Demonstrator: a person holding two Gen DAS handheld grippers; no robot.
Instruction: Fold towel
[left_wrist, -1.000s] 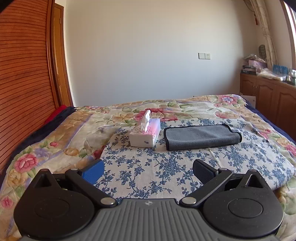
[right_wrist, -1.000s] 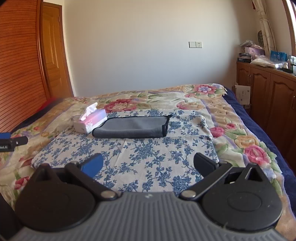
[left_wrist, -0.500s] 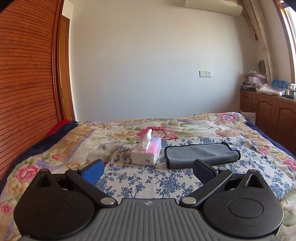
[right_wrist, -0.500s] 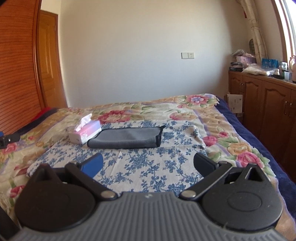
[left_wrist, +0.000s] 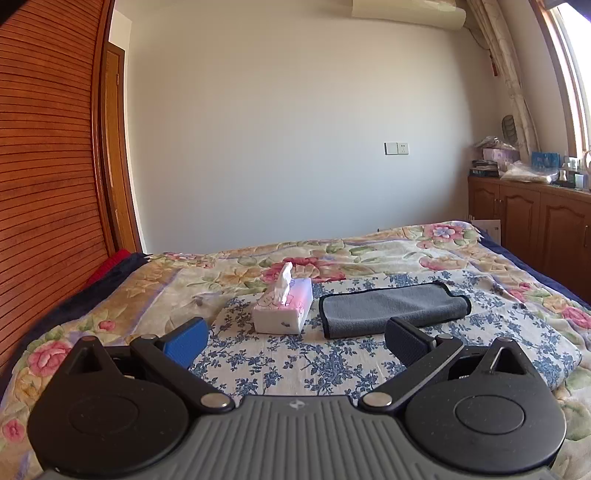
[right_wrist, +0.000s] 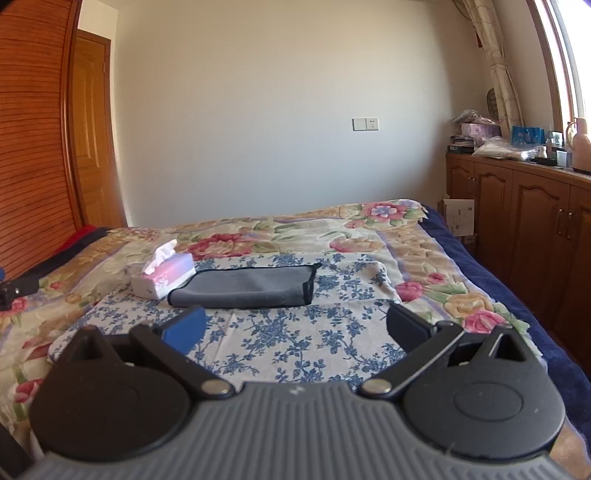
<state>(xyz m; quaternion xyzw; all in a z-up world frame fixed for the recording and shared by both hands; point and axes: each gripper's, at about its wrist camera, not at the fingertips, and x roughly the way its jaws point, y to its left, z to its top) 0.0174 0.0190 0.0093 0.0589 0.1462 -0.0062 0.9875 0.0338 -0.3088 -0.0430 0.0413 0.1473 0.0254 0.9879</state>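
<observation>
A grey towel (left_wrist: 393, 306) with dark trim lies folded into a long strip on a blue-flowered cloth (left_wrist: 295, 362) on the bed; it also shows in the right wrist view (right_wrist: 243, 286). My left gripper (left_wrist: 295, 338) is open and empty, held above the cloth well short of the towel. My right gripper (right_wrist: 295, 326) is open and empty, also short of the towel, over the cloth (right_wrist: 295, 339). The tip of the left gripper shows at the left edge of the right wrist view (right_wrist: 14, 290).
A tissue box (left_wrist: 283, 310) stands just left of the towel, touching or nearly touching it in the right wrist view (right_wrist: 164, 277). A floral quilt (left_wrist: 369, 251) covers the bed. Wooden cabinets (right_wrist: 517, 221) line the right side; a slatted wooden wall (left_wrist: 44, 184) is on the left.
Both grippers have tilted upward and drawn back a little, so the towel and tissue box sit lower in both views. Both stay open. The towel has not moved.
</observation>
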